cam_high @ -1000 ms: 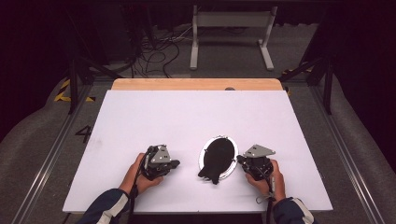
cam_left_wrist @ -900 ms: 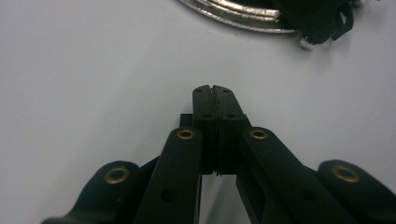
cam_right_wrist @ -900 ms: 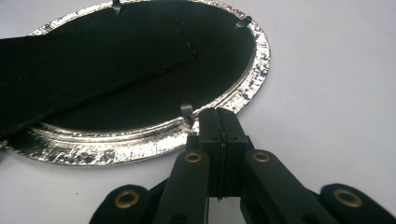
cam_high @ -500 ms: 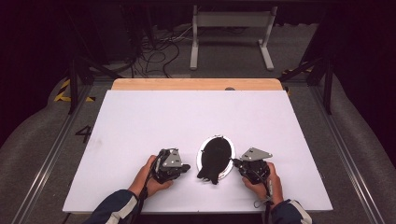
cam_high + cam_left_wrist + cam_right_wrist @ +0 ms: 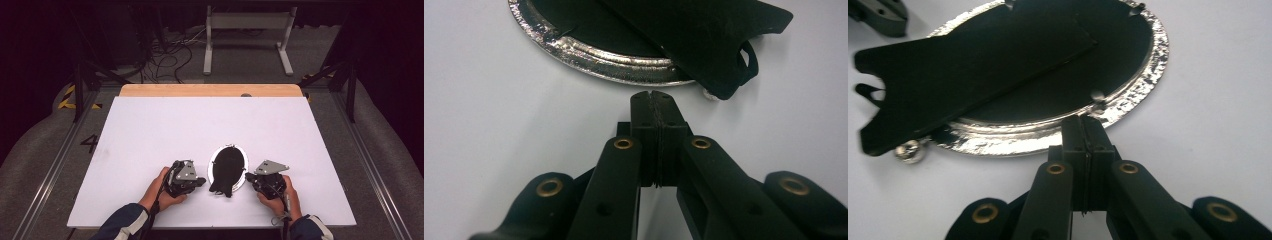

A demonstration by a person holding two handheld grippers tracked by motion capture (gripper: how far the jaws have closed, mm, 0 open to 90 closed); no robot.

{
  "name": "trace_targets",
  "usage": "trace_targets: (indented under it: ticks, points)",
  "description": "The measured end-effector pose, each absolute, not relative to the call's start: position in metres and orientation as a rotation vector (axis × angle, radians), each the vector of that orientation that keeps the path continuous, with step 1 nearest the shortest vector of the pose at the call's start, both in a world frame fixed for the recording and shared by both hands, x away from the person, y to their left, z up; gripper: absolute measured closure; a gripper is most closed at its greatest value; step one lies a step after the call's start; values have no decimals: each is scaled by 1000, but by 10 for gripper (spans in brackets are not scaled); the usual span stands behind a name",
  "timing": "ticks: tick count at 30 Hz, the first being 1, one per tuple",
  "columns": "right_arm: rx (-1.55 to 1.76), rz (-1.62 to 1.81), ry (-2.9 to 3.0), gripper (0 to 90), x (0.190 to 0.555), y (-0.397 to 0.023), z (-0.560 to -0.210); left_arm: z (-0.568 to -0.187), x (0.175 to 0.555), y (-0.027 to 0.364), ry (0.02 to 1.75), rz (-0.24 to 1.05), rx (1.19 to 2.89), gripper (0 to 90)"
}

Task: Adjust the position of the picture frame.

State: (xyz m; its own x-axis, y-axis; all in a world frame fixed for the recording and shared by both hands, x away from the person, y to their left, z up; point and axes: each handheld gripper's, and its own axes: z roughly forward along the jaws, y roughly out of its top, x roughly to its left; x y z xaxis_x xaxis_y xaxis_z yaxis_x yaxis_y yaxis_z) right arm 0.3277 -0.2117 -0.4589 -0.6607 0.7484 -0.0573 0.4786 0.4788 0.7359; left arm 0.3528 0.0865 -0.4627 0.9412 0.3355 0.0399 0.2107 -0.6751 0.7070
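While both grippers sit closed and empty on either side of the oval silver frame (image 5: 228, 169), the risks come from how little there is to grab. That frame lies flat on the white table (image 5: 150, 130), near its front edge, and a black backing panel (image 5: 227, 172) lies face up on it, its stand flap (image 5: 963, 65) hinged up and jutting past the frame's near end.

Just left of the frame, the left gripper (image 5: 200, 181) has its jaws pressed together, tips close to the frame's rim and to the looped end of the flap (image 5: 724, 55), touching neither. Just right of the frame, the right gripper (image 5: 248, 176) is likewise pinched closed on nothing, its tip at or almost at the rim in the right gripper view, beside a small metal tab (image 5: 1097, 95).

From here, I judge several things could go wrong. A closed tip pushed against the rim would likely slide the whole frame across the smooth table rather than lift it, since nothing holds it down. The flap is thin and springy; catching it alone could tilt the panel out of the frame. A small silver ball foot (image 5: 909, 150) at the frame's near end could snag. Opening the jaws this close may also knock the rim sideways.
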Motion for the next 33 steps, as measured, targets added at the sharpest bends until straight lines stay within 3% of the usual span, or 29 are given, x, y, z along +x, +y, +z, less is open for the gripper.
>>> trace_targets:
  ticks: [13, 29, 33]
  points:
    - [1011, 1001, 2368, 900, 329, -200, -459, -464, 355, 87, 394, 182, 2321, 890]
    - [1017, 989, 2355, 900, 338, -193, -459, -464, 353, 85, 397, 258, 2322, 898]
    - [1000, 1009, 2378, 900, 330, -192, -459, -464, 353, 88, 389, 207, 2320, 894]
